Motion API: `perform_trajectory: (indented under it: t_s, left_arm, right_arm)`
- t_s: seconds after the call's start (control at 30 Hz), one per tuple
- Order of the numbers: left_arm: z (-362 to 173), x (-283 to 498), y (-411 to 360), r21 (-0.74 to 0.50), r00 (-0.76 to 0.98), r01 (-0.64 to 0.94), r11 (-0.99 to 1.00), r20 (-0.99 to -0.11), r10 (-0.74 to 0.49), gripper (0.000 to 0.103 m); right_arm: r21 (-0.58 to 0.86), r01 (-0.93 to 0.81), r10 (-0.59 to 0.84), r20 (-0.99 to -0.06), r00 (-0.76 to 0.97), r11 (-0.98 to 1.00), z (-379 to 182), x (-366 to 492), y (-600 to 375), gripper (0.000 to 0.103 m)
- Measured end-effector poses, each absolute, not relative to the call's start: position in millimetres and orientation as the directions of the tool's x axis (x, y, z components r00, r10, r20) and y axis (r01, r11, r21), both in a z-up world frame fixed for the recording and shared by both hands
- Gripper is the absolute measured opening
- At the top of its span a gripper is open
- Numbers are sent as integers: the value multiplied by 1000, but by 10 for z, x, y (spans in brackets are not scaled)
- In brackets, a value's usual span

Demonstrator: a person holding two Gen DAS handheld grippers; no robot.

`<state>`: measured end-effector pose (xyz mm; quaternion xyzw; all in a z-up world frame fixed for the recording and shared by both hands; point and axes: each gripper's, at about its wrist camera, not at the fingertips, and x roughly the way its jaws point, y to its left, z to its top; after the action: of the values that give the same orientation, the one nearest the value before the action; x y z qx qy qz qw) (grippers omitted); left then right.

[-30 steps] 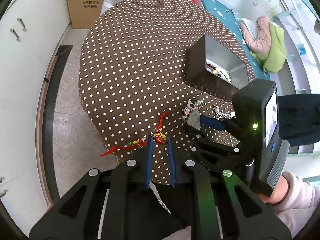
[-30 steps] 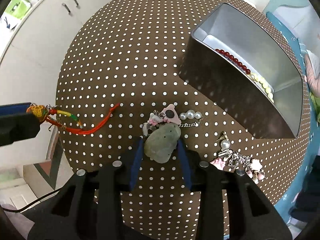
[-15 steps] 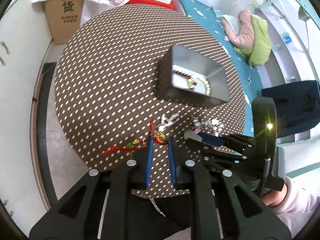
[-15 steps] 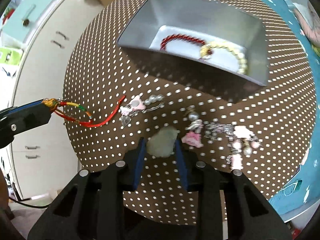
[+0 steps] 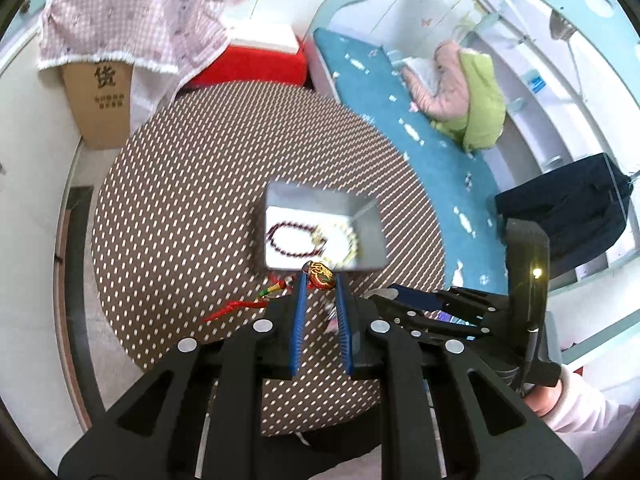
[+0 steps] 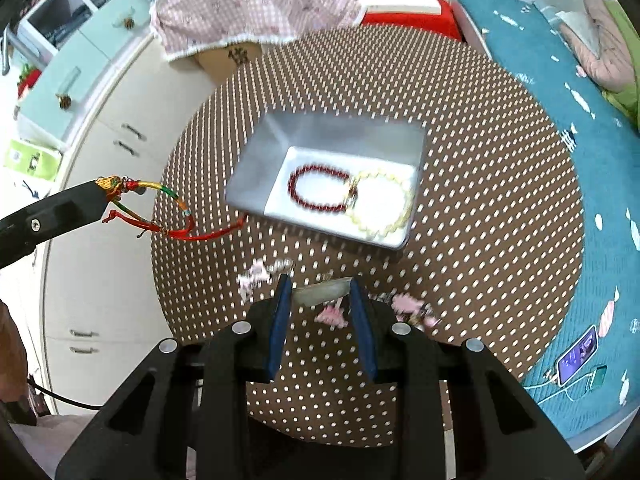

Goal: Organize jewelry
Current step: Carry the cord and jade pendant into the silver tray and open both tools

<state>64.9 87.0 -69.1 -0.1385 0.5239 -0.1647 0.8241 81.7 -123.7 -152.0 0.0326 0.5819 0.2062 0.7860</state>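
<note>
Two grippers hang above a round table (image 6: 500,160) covered in a brown cloth with white dots. One, the left gripper (image 5: 320,276), pinches a red and gold charm (image 5: 320,274) between its blue pads, and the charm's red cord (image 6: 200,234) trails down with a striped green and yellow section, clear of the tabletop. Seen from the right wrist, that charm sits at the tip of the left gripper's black fingers (image 6: 60,210), off to the left of a grey metal tray (image 6: 256,168). Inside the tray lie a dark red bead bracelet (image 6: 320,194) and a pale yellow bead bracelet (image 6: 380,208), touching each other. The right gripper (image 6: 322,292) clamps a pale green stone pendant (image 6: 322,292) crosswise between its pads, lifted off the cloth. Beneath it, blurred pink and pearl trinkets (image 6: 332,314) rest on the table, near the tray's front edge.
</note>
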Motion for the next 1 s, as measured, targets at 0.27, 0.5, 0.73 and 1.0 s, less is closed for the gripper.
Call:
perform_trajectory:
  t_s: [0.27, 0.5, 0.73, 1.0]
  left_arm:
    - [-286, 832, 656, -403, 464, 205, 892, -763, -451, 15]
    - [-307, 1075, 507, -414, 446, 229, 881, -760, -473, 15]
    - [-868, 1374, 407, -429, 314, 164, 888, -831, -460, 15]
    - [-1425, 1618, 402, -418, 187, 77, 905, -886, -425, 16]
  right_arm:
    - [290, -292, 375, -877, 301, 911, -1359, 1160, -1267, 28]
    - [305, -290, 388, -872, 299, 907, -1389, 1362, -1295, 28]
    - [326, -273, 390, -893, 226, 905, -1603, 1552, -1275, 28]
    - [334, -273, 382, -913, 142, 902, -1881, 1711, -1168, 28]
